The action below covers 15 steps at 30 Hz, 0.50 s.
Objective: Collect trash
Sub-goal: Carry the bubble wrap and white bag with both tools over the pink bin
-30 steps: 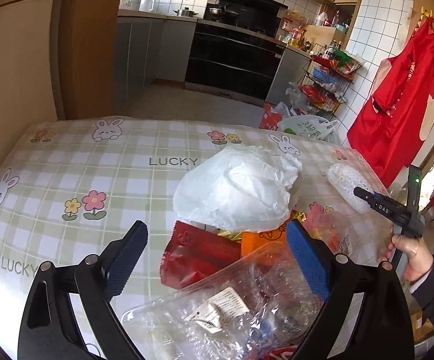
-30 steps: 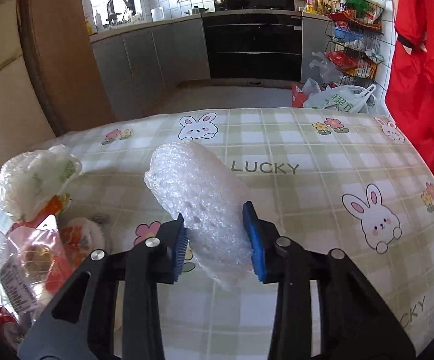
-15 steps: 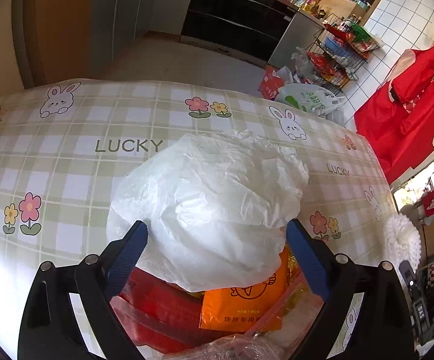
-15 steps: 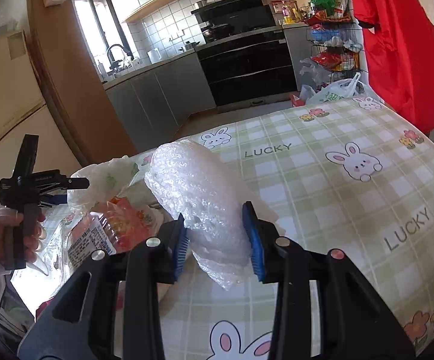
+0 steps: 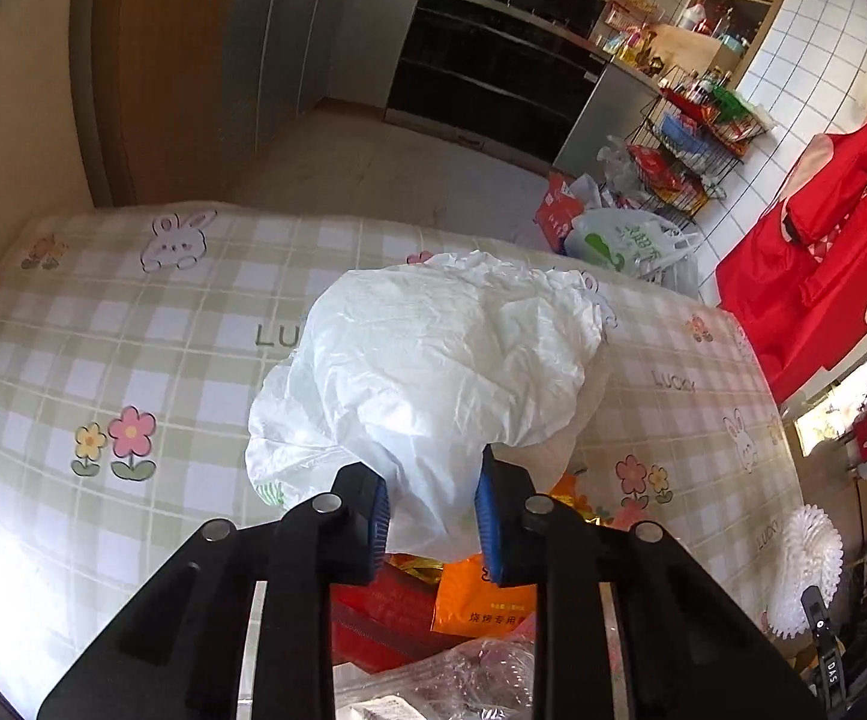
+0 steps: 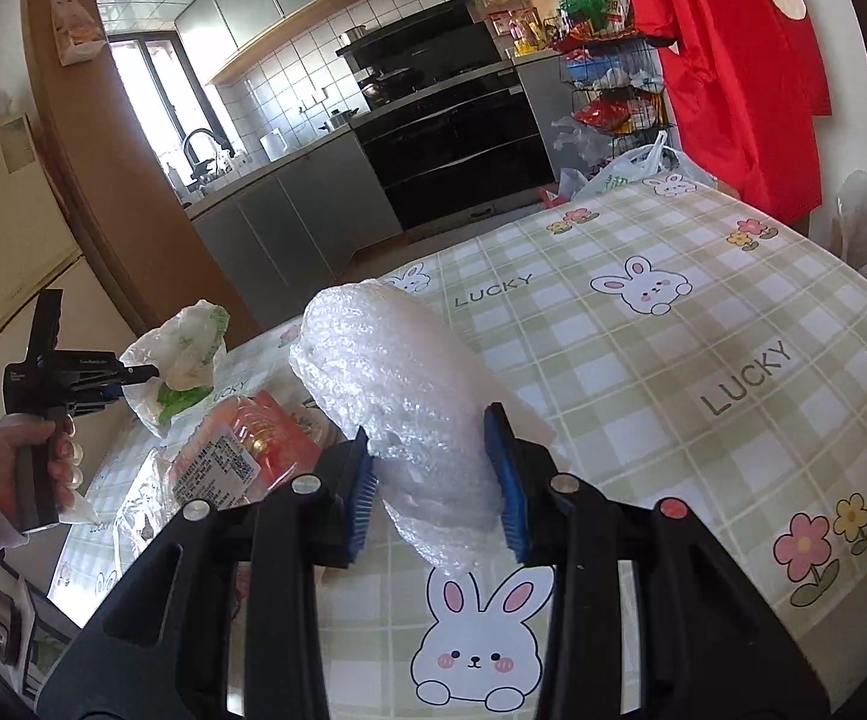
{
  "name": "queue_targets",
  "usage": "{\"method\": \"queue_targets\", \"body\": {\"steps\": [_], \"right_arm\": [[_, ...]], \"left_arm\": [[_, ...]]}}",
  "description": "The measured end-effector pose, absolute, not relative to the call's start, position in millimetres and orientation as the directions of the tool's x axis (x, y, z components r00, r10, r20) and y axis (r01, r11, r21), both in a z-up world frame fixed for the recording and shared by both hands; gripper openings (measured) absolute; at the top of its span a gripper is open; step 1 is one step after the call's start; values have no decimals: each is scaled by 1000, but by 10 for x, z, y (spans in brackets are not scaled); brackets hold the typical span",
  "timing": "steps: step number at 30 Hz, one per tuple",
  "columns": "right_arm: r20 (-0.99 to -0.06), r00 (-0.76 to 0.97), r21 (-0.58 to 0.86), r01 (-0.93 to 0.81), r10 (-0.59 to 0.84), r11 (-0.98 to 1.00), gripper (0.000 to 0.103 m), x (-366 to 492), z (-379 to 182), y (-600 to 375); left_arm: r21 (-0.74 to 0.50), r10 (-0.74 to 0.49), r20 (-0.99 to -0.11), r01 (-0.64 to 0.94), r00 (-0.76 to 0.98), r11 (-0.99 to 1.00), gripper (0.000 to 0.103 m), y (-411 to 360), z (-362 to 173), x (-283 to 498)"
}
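The left gripper [image 5: 430, 516] is closing on a crumpled white bag [image 5: 433, 378], its blue pads already pinching the bag's lower neck between them. The bag billows up and away from the jaws over the table [image 5: 133, 330], wider than it is tall, with no clear long axis; its rumpled top leans toward the far right. From the right wrist view the same bag [image 6: 178, 354] shows green print and hangs off the gripper tips above the left end of the table, gripped by a gloved hand [image 6: 43, 468] whose sleeve runs out of frame. The right gripper [image 6: 433, 492] is clamped on a bubble-wrap roll [image 6: 397, 396], pads pressing its sides near the lower end. The roll's long axis runs from the jaws up and to the left, away from the camera, its far rounded end tilted toward the kitchen; its near end sticks out below the pads, over a bunny printed on the cloth. In the left wrist view only one end of that roll [image 5: 808, 570] shows, at the right edge. Under the bag lies a heap of trash: an orange packet [image 5: 481, 600], a red wrapper [image 5: 385, 612] and clear plastic [image 5: 451, 678], all partly hidden by the gripper fingers and cut off at the bottom. The print on the orange packet is too small to read.
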State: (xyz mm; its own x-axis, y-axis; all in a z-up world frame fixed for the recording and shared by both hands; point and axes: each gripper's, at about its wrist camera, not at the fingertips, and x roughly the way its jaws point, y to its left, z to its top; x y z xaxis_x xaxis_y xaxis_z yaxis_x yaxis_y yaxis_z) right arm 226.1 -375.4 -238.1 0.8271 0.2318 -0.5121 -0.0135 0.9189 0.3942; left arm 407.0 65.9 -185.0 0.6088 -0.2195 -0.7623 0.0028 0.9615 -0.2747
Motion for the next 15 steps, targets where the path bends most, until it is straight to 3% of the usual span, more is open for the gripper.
{"method": "queue_targets", "body": {"steps": [9,15], "right_arm": [[-441,852,378,-109,282,919,37,1863,-1895,-3501],[-420,845,343,-188,330,920,37,1514,-1676,-3224]], "left_arm": [[-262,-202,-619,43,759,964,24,804,-986,3081],[-292,-214,-534,59,818,955,24,851,-804,2098]]}}
